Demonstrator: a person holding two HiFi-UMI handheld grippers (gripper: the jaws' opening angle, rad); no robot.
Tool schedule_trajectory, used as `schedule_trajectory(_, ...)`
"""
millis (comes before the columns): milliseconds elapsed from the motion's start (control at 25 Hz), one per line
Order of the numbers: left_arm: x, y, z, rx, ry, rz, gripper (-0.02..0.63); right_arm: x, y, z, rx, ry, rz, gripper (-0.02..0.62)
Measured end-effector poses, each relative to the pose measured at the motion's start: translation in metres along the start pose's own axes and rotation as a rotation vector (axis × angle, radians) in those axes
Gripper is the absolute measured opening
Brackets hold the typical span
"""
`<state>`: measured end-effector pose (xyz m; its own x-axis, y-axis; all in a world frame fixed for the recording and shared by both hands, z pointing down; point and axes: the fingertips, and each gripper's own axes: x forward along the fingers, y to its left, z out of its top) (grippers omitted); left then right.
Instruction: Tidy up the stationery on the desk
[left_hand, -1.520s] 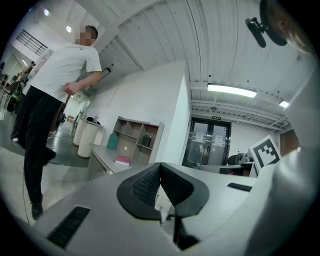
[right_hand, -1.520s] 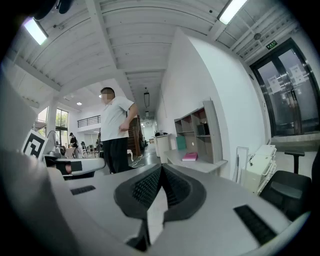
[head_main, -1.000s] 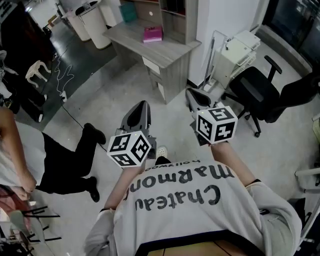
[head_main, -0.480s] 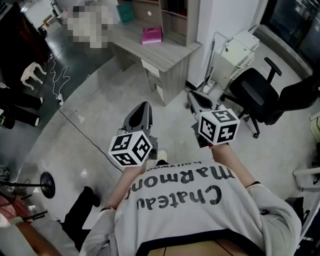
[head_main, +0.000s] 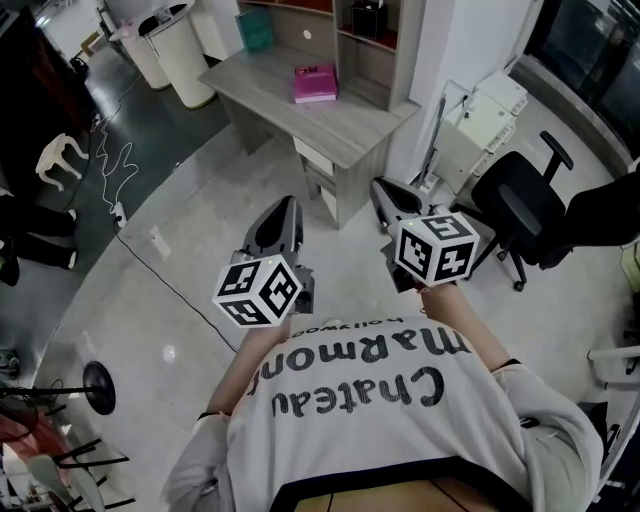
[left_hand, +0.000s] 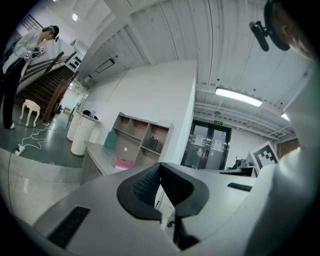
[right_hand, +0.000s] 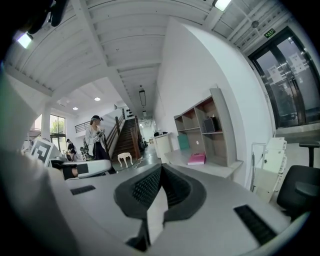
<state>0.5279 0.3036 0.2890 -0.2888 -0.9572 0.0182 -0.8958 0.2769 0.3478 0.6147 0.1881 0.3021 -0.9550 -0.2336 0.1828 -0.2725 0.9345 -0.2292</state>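
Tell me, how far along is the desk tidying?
Nothing looks done yet. The pink book lies on the desk, which is across the floor from the person. In hand: nothing; the left gripper and right gripper both have jaws shut and empty. All the tidying is left.

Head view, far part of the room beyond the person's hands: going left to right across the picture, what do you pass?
white stool → tall white bin → pink box → black office chair
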Motion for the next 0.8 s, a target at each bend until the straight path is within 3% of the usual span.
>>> schedule_trajectory(400, 0.048, 0.082, 0.044, -0.005, -0.027, -0.034, 0.015, 0.103, 0.01, 0.02, 0.008, -0.011, 0.0, 0.012)
schedule_trajectory(800, 0.072, 0.137, 0.01, -0.071, 0.066, 0.013, 0.015, 0.156, 0.005, -0.015, 0.017, 0.104, -0.006, 0.012)
